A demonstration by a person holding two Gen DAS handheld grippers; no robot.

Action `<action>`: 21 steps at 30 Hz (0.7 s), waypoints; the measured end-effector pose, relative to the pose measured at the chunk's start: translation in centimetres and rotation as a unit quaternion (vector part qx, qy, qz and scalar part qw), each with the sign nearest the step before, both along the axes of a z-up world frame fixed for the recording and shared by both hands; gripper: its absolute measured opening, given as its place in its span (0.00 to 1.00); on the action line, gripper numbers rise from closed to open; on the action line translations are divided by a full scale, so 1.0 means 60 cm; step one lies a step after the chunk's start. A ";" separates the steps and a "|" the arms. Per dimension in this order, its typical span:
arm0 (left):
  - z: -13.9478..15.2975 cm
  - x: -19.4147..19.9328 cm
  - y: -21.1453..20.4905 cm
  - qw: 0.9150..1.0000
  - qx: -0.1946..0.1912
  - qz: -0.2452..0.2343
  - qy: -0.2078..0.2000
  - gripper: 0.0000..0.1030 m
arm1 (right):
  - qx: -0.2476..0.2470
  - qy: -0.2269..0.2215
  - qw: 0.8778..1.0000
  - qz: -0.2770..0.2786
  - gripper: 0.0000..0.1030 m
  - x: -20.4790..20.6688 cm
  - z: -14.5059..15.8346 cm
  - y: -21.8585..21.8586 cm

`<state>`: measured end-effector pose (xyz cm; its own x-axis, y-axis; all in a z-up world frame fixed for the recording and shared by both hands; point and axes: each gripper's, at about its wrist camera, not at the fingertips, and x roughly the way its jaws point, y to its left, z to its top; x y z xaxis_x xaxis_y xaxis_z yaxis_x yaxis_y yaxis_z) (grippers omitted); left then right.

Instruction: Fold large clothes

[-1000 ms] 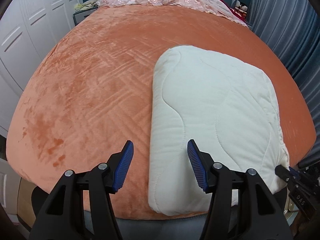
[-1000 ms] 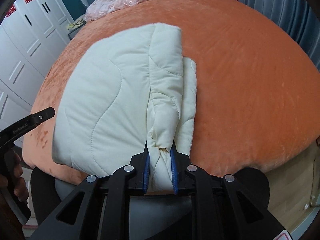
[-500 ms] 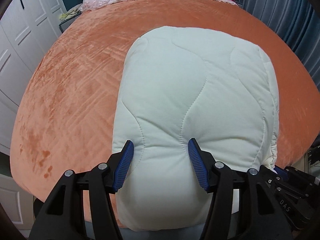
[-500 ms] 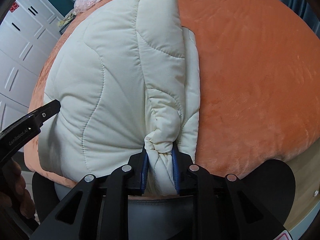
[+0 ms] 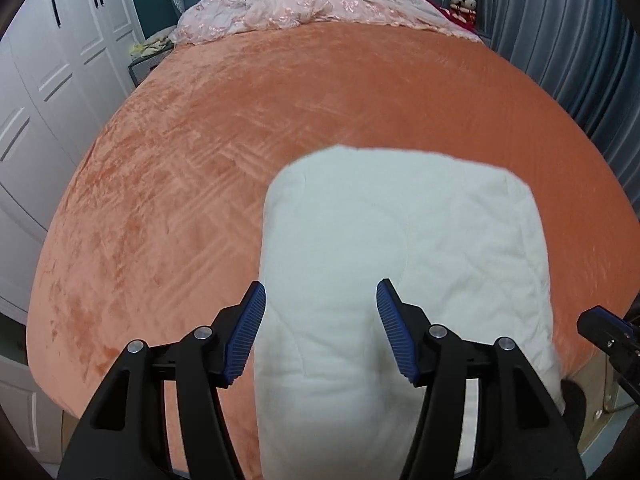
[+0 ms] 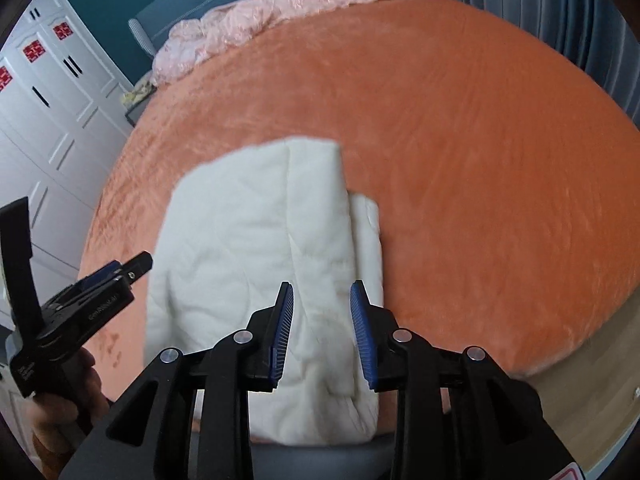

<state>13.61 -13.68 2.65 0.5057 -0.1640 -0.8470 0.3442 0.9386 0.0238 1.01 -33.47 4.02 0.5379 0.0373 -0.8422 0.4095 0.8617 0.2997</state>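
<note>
Left wrist view: left gripper (image 5: 320, 328) angled steeply down over the near edge of the bed (image 5: 168, 208), blue fingers (image 5: 245, 336) spread wide and apart from the cloth, gripping nothing. Below and between them, the folded cream quilted garment (image 5: 404, 248), lying flat near the bed's near right corner, its near end hanging over the edge. Blurred, so stitching barely readable. At the right border, the tip of the right gripper (image 5: 600, 330), just beside the garment's right side. Pink bedding (image 5: 312, 10) heaped along the far edge, white wardrobe (image 5: 48, 92) to the left, grey curtain (image 5: 560, 40) to the right.

Right wrist view: right gripper (image 6: 322, 328) likewise tilted downward, fingers (image 6: 362, 328) opening, cloth below them but seemingly not pinched. Shown here only: the garment's (image 6: 256, 240) layered right side, a narrower fold peeking out beside the thick top one, and a hand (image 6: 56, 412) wrapped around the left gripper's (image 6: 120, 270) handle at the left border.
</note>
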 end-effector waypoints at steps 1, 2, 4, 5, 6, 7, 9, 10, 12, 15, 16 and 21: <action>0.010 0.018 -0.008 1.000 -0.008 0.001 -0.001 0.54 | 0.004 -0.010 1.000 -0.005 0.28 0.021 0.008 -0.006; 0.015 0.036 -0.019 1.000 -0.011 0.004 -0.005 0.54 | 0.009 -0.020 1.000 -0.012 0.28 0.041 0.012 -0.011; 0.016 0.069 -0.042 1.000 0.002 0.009 -0.017 0.54 | 0.015 -0.024 0.999 -0.035 0.28 0.088 0.008 -0.020; 0.012 0.082 -0.053 1.000 0.006 0.011 -0.018 0.54 | 0.016 -0.017 0.999 -0.048 0.28 0.107 -0.002 -0.023; 0.003 0.096 -0.064 1.000 0.011 0.015 -0.013 0.54 | 0.015 -0.008 0.998 -0.056 0.28 0.127 -0.008 -0.023; -0.007 0.106 -0.069 1.000 0.012 0.015 -0.005 0.54 | 0.021 0.001 0.998 -0.060 0.28 0.145 -0.023 -0.024; -0.029 0.120 -0.079 1.000 0.016 0.019 0.007 0.54 | 0.035 0.023 0.997 -0.067 0.28 0.168 -0.049 -0.029; -0.042 0.126 -0.083 1.000 0.021 0.019 0.011 0.54 | 0.038 0.031 0.997 -0.067 0.28 0.175 -0.062 -0.029; -0.065 0.132 -0.084 0.999 0.025 0.021 0.024 0.54 | 0.036 0.046 0.996 -0.065 0.26 0.181 -0.092 -0.027; -0.094 0.135 -0.084 0.999 0.023 0.024 0.038 0.55 | 0.025 0.055 0.996 -0.060 0.17 0.185 -0.127 -0.022; -0.101 0.134 -0.085 0.999 0.023 0.023 0.040 0.55 | 0.021 0.054 0.997 -0.059 0.16 0.184 -0.137 -0.018; -0.127 0.133 -0.096 0.999 0.029 0.020 0.041 0.55 | 0.000 0.053 0.997 -0.051 0.15 0.174 -0.172 -0.011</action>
